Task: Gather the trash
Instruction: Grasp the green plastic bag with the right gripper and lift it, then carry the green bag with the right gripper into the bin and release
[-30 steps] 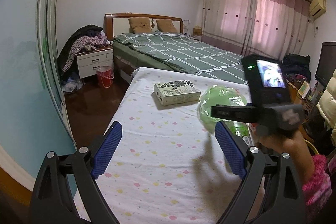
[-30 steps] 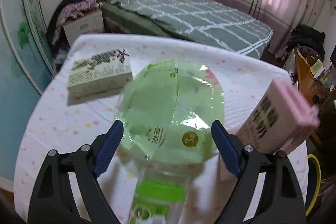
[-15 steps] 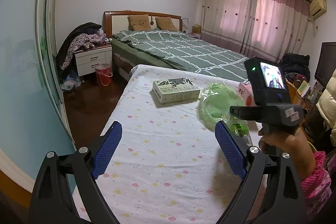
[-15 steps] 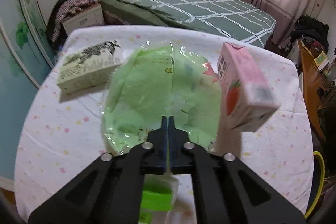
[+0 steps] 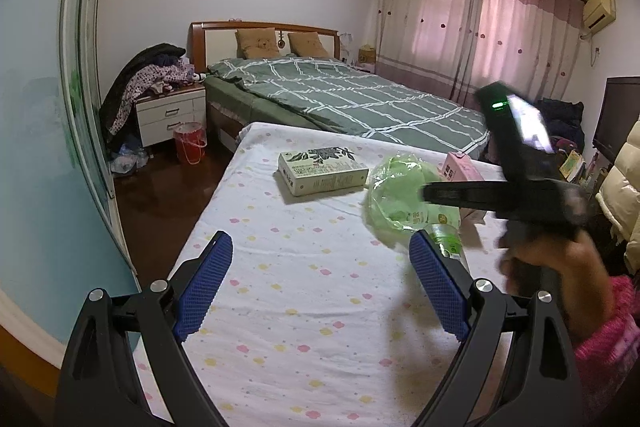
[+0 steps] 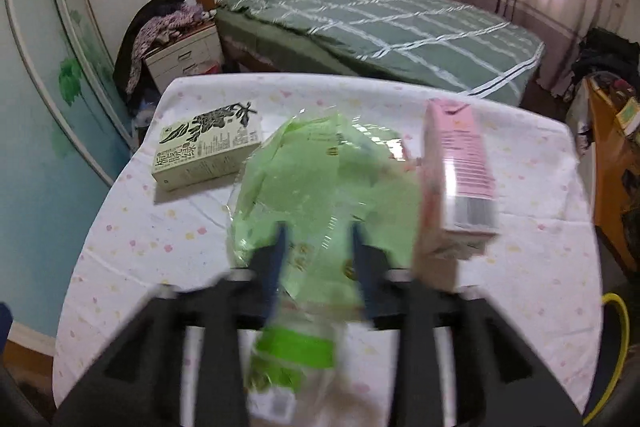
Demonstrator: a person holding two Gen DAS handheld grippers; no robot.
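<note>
black left gripper [image 5: 320, 283], 2 blue pads; pink knitted sleeve [image 5: 612, 343].

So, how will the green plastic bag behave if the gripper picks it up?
The green bag looks thin, crinkled and see-through, so it is probably floppy and very light. Its glossy film may slip from the pads. A gripper would likely crush it rather than lift it in shape.

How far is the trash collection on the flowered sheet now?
Nothing looks collected yet. The cream box with leaf print, the pink carton and the clear bottle with a green label remain on the sheet. The right gripper is opening around the green plastic bag. The left gripper hangs open, empty.
</note>
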